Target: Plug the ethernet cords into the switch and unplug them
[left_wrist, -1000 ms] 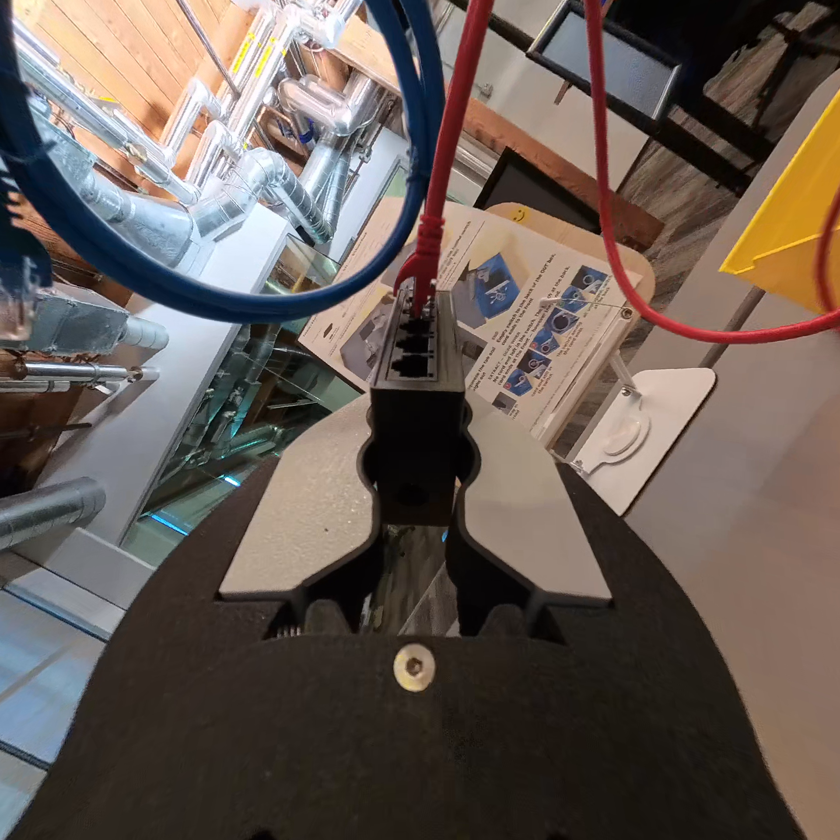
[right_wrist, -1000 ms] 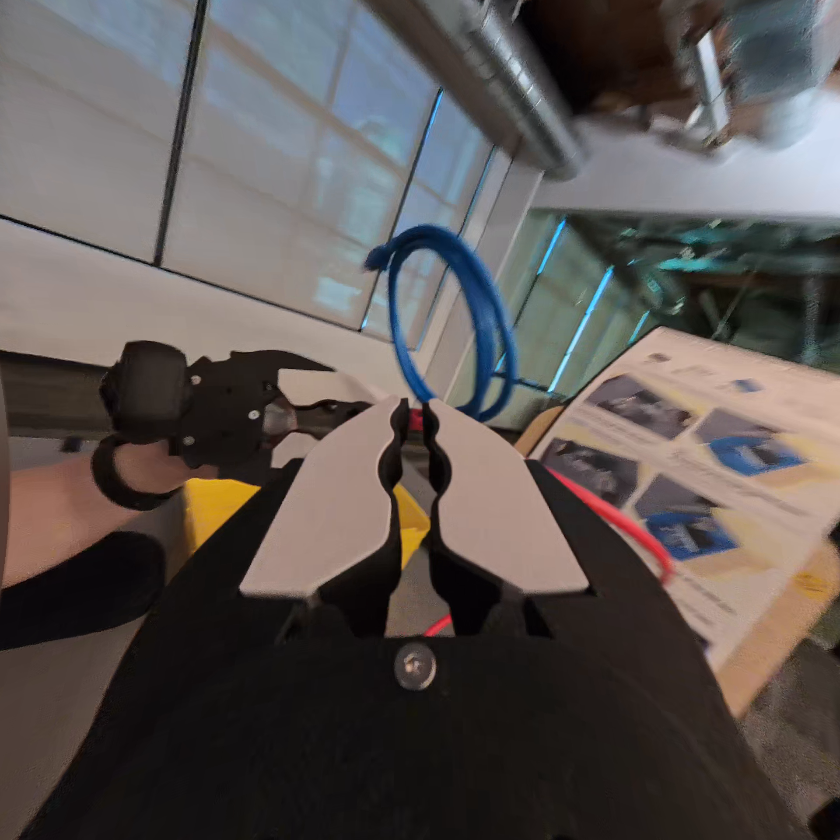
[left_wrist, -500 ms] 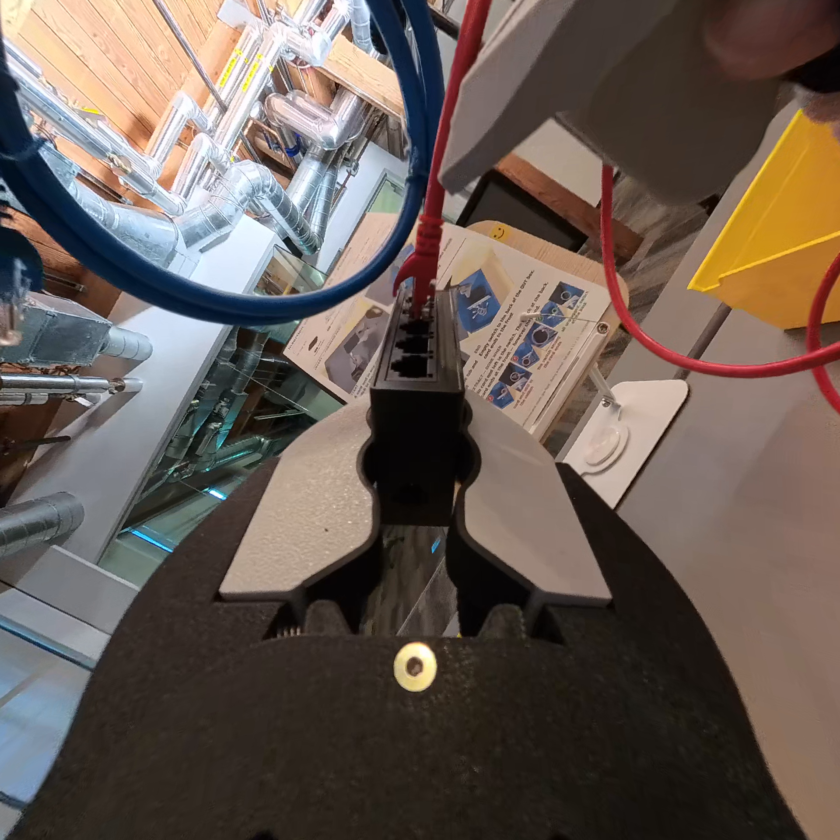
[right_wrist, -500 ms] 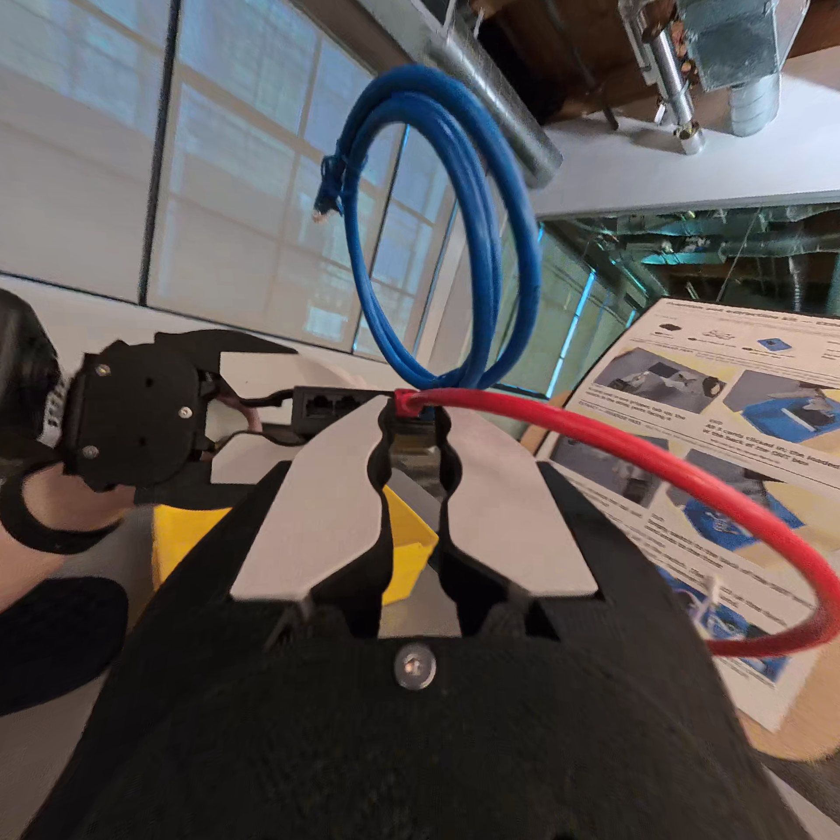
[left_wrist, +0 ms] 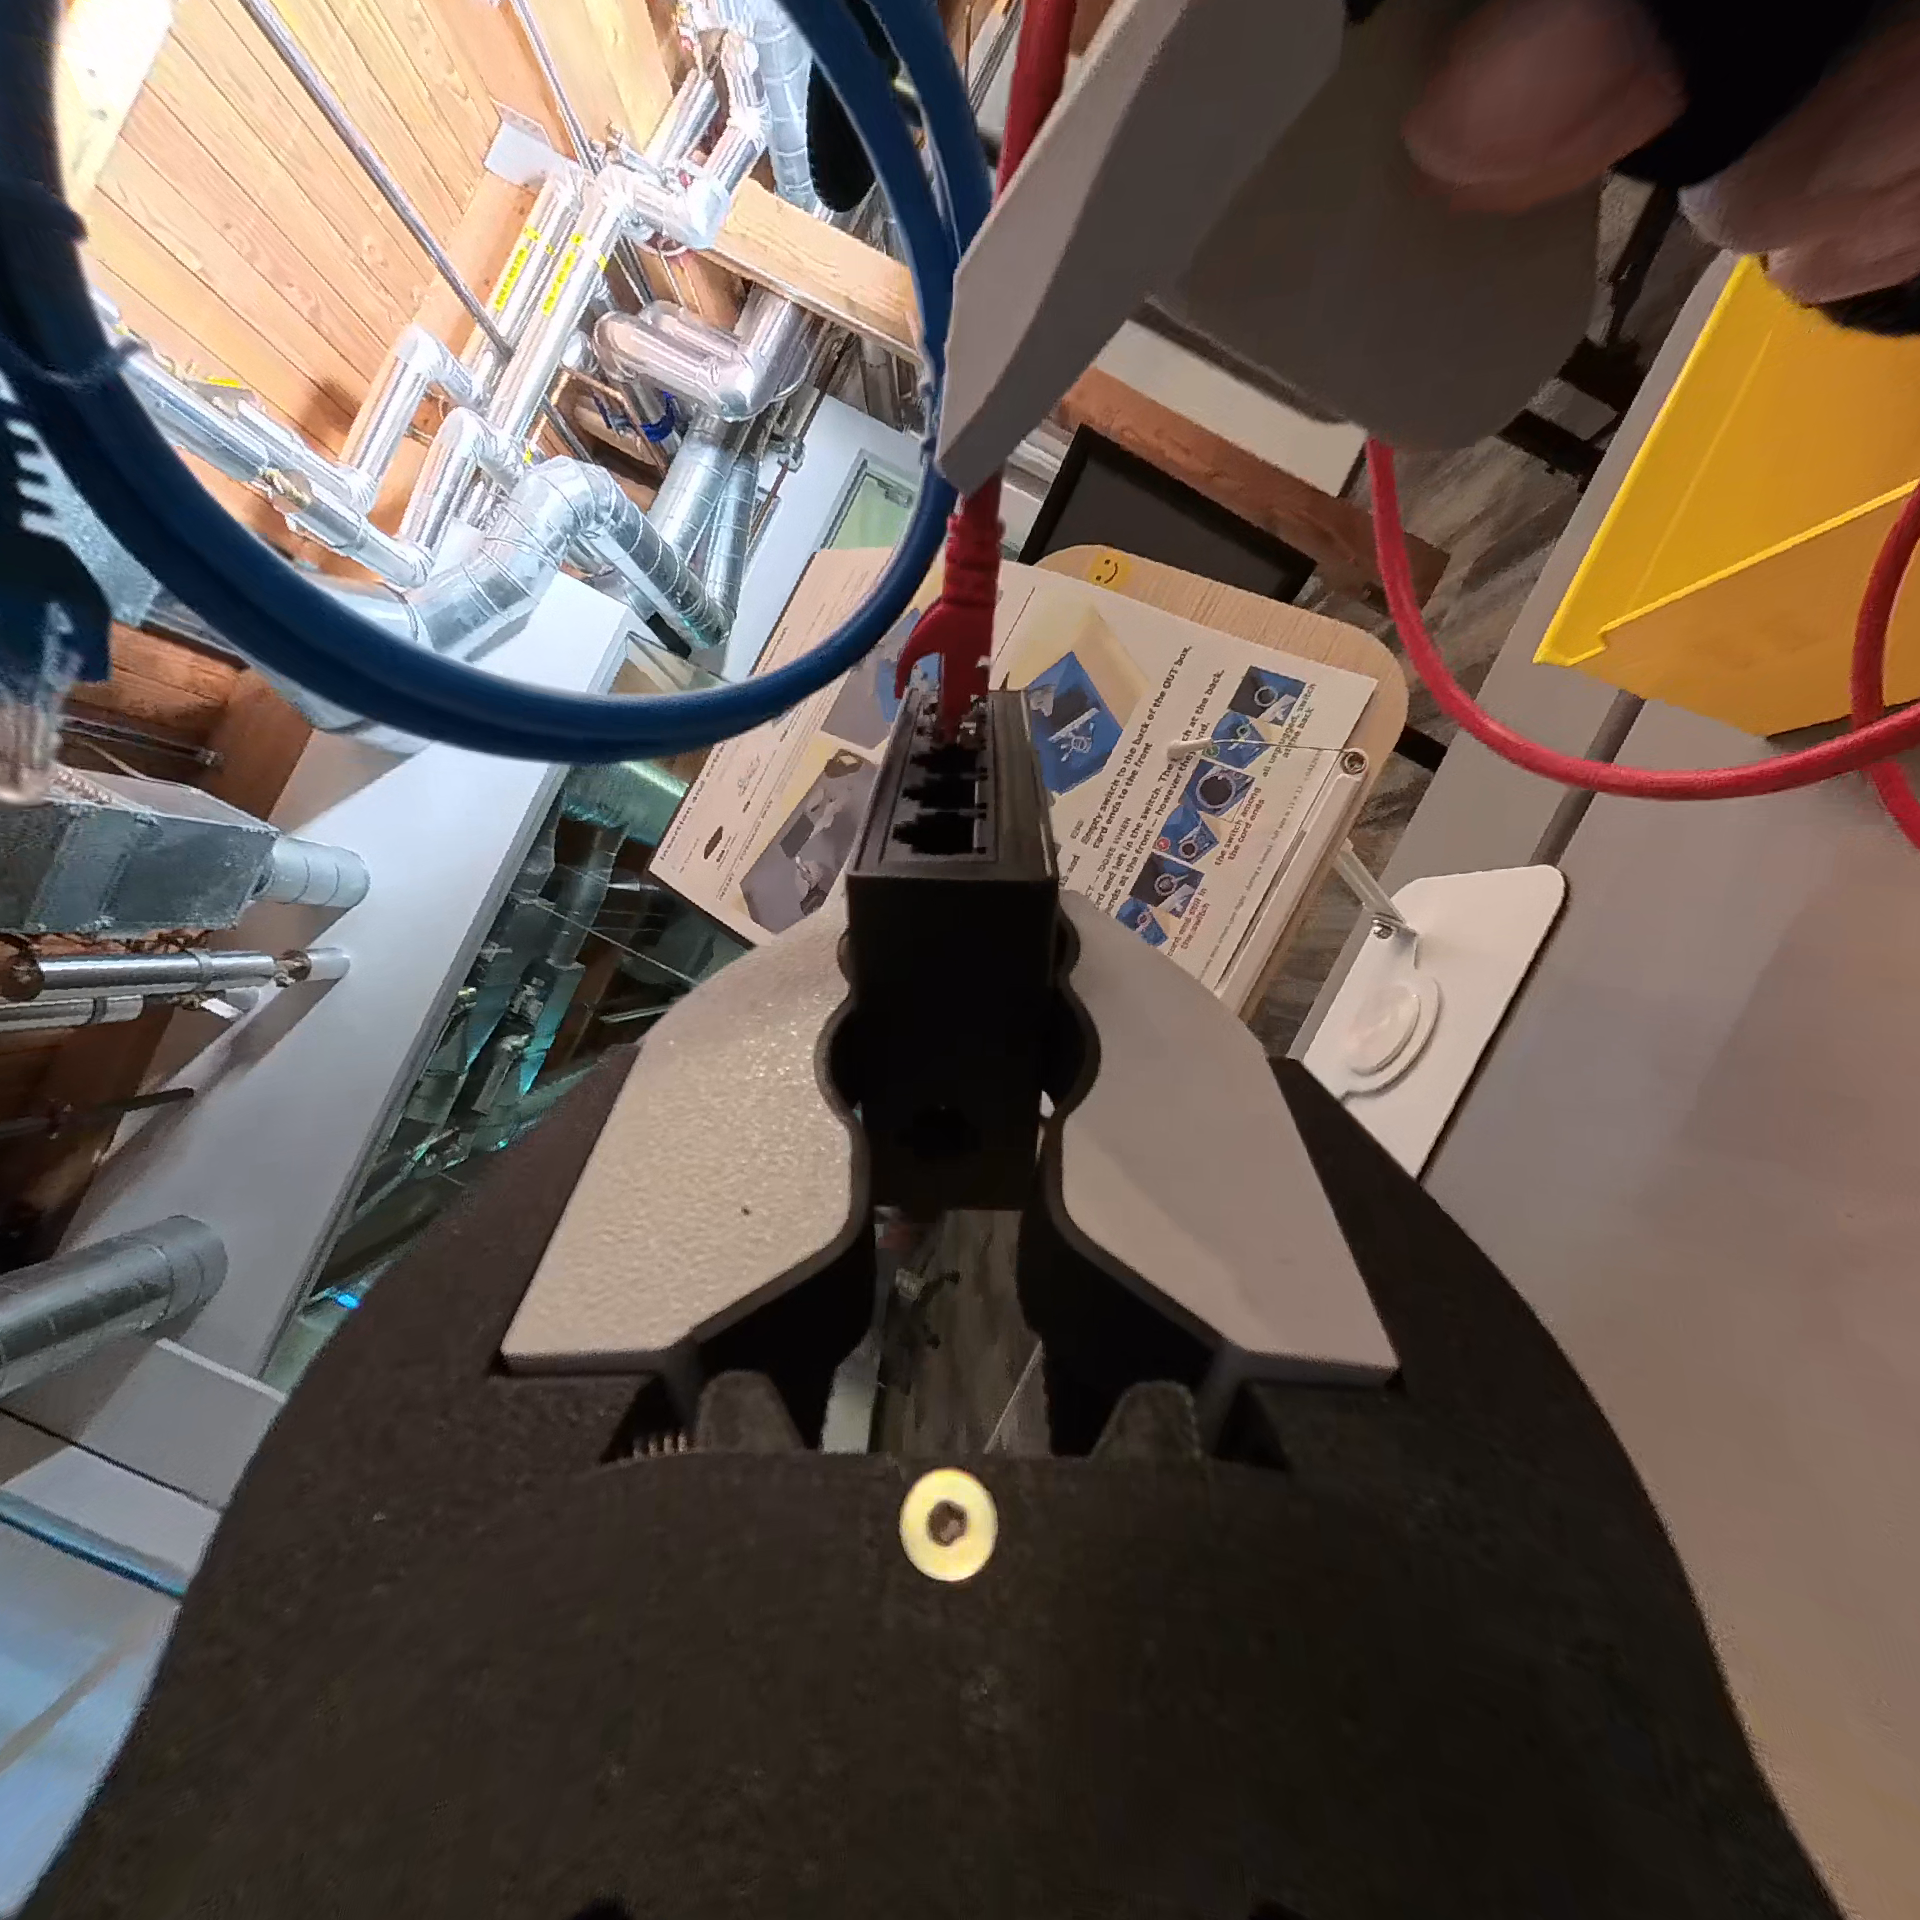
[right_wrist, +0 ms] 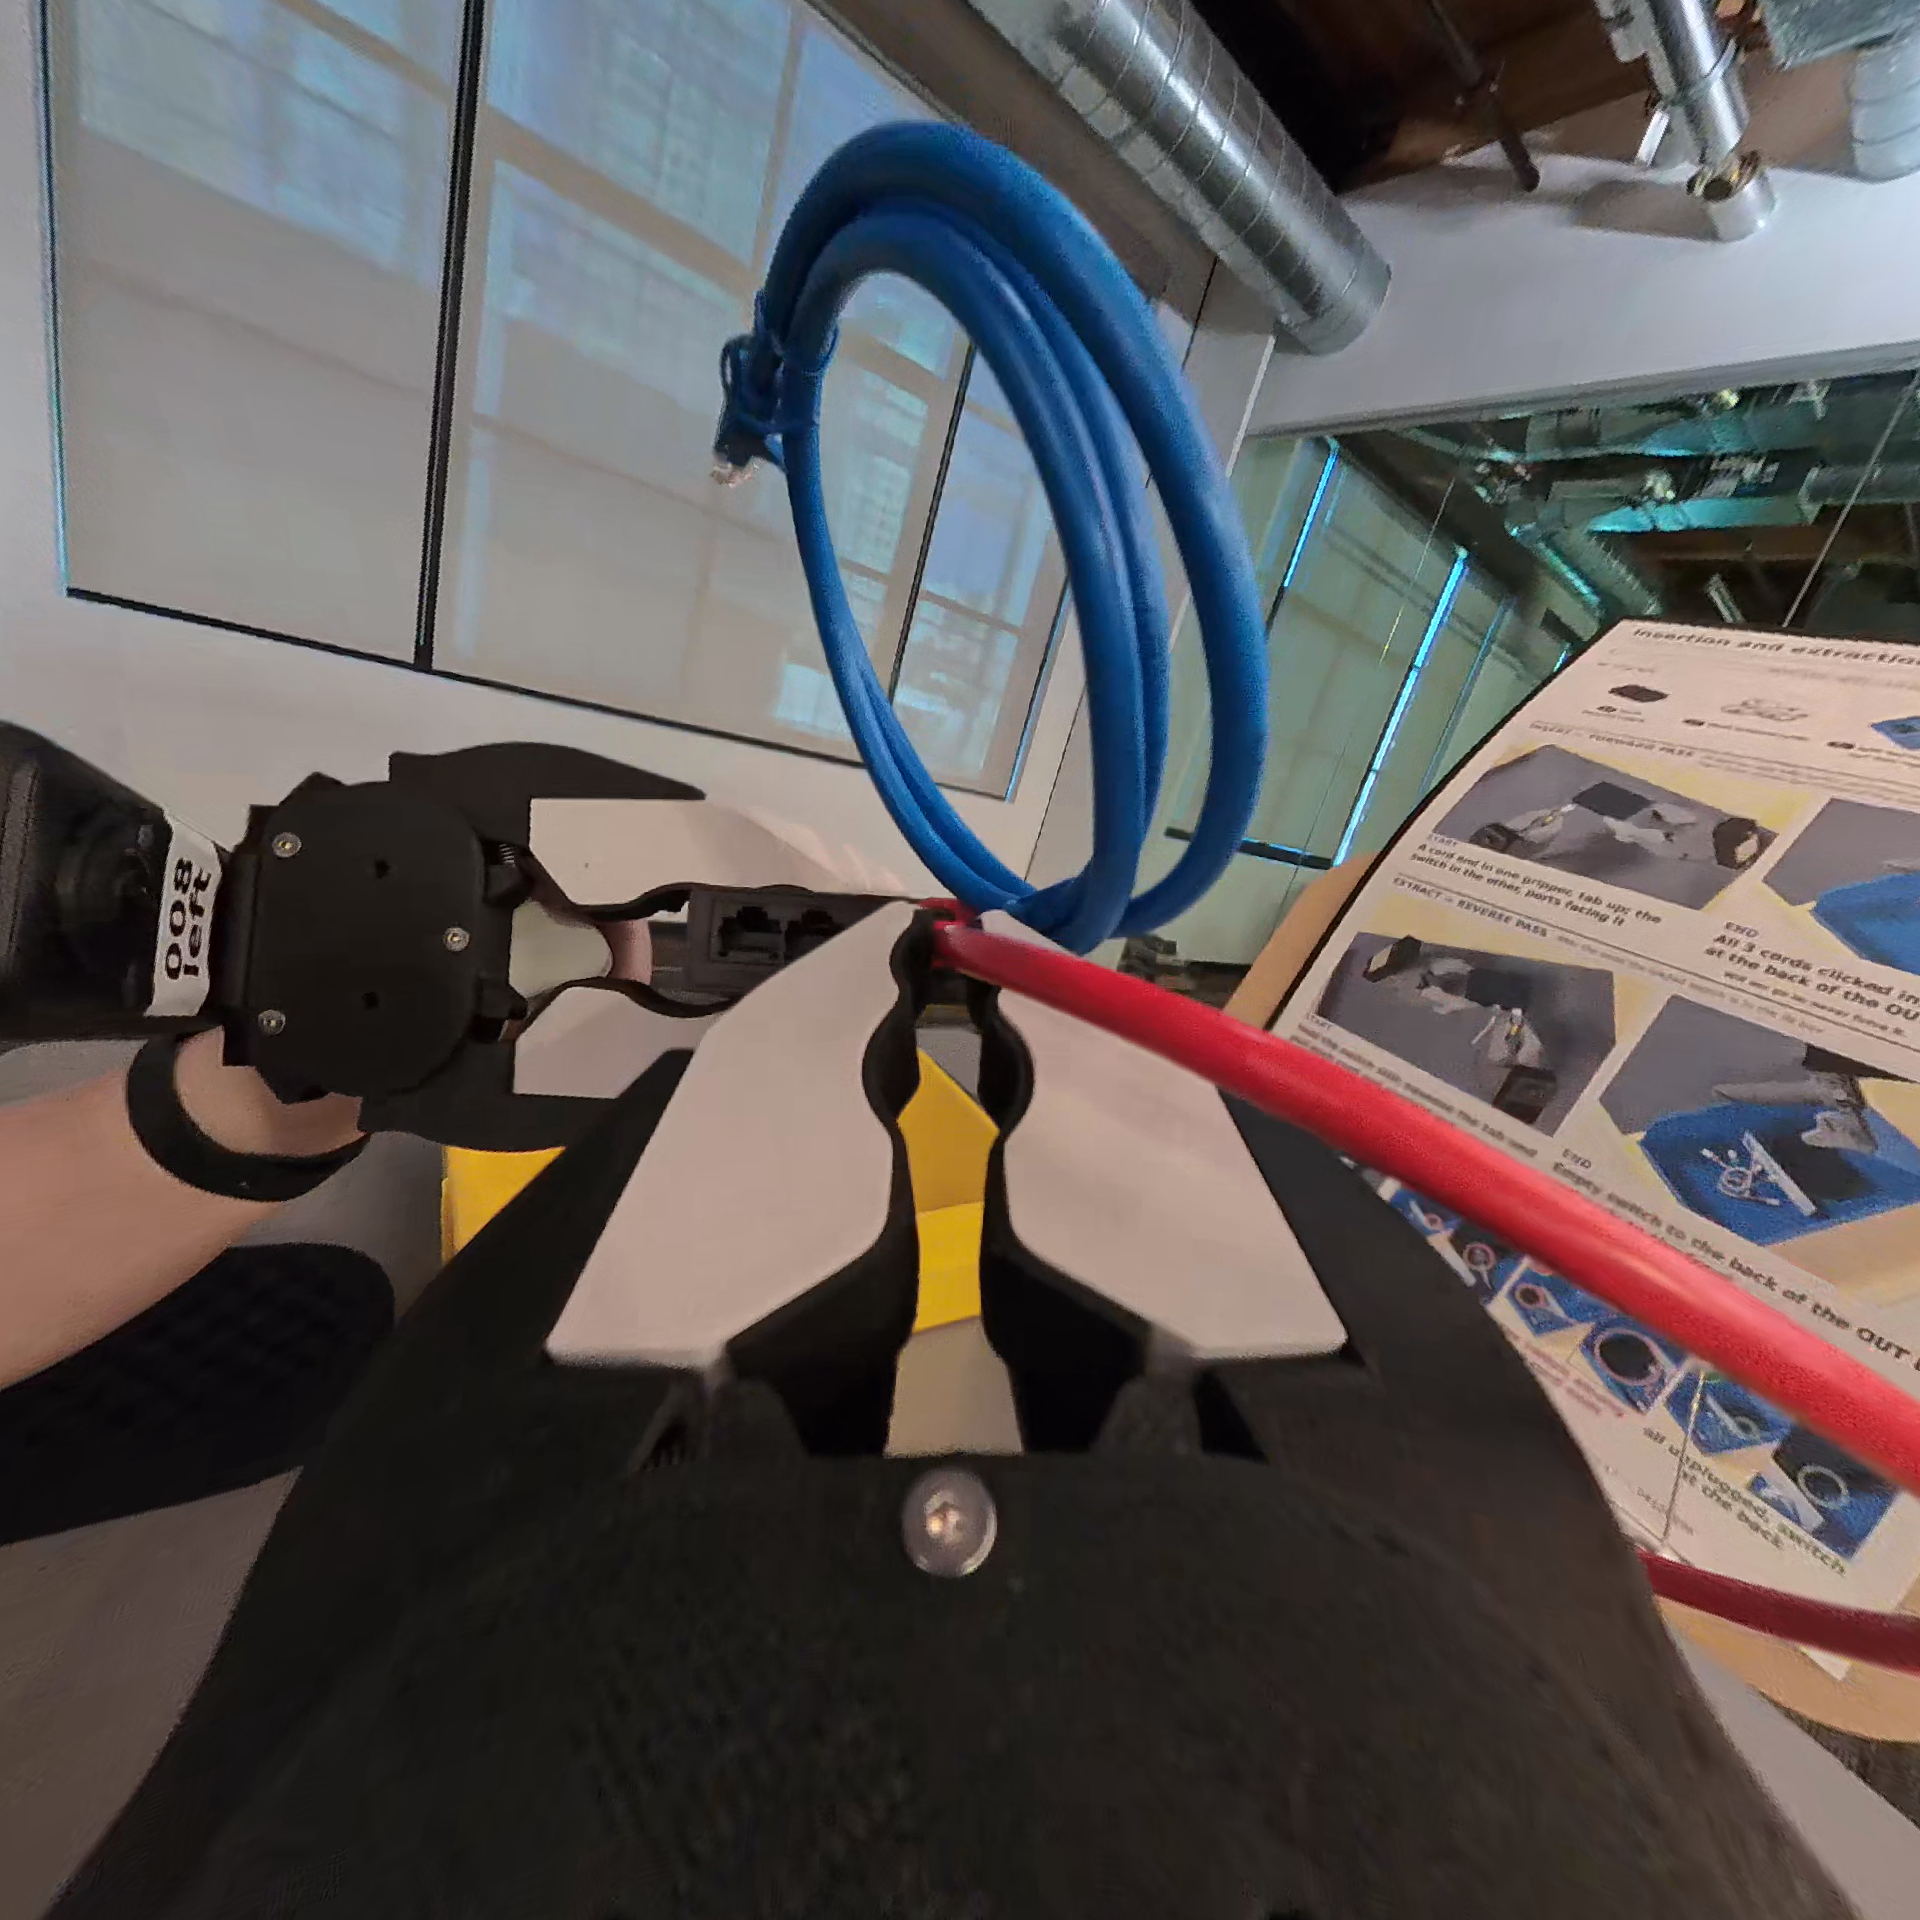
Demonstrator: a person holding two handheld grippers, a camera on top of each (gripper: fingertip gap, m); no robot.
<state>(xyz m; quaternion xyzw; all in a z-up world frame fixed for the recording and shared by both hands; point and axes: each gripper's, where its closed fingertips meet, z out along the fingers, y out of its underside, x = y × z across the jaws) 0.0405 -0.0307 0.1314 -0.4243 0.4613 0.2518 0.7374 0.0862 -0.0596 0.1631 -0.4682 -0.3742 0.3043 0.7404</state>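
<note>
My left gripper [left_wrist: 951, 940] is shut on a black ethernet switch [left_wrist: 951, 862] and holds it in the air, ports facing up in this view. A red cord [left_wrist: 971, 603] is plugged into the switch's far port. My right gripper [right_wrist: 940, 940] is shut on the red cord [right_wrist: 1455, 1174] just behind its plug, right at the switch [right_wrist: 790, 935]. It also shows in the left wrist view [left_wrist: 1195, 260]. A coiled blue cord [right_wrist: 1039, 623] rises from the switch with one plug end free. I cannot tell where it joins the switch. The left gripper [right_wrist: 582, 966] shows holding the switch.
A yellow bin [left_wrist: 1766, 520] stands on the grey table [left_wrist: 1714, 1247] to the right. An instruction sheet [left_wrist: 1195, 790] on a wooden board leans on a white stand [left_wrist: 1434, 997] behind the switch. The red cord loops toward the bin. The blue loop [left_wrist: 520, 707] hangs at the left. The left gripper's tips are roughly 7 cm from the right gripper's.
My right gripper has come in to the switch and its fingers have closed on the red cord at the plug. The left gripper keeps the switch almost still.
</note>
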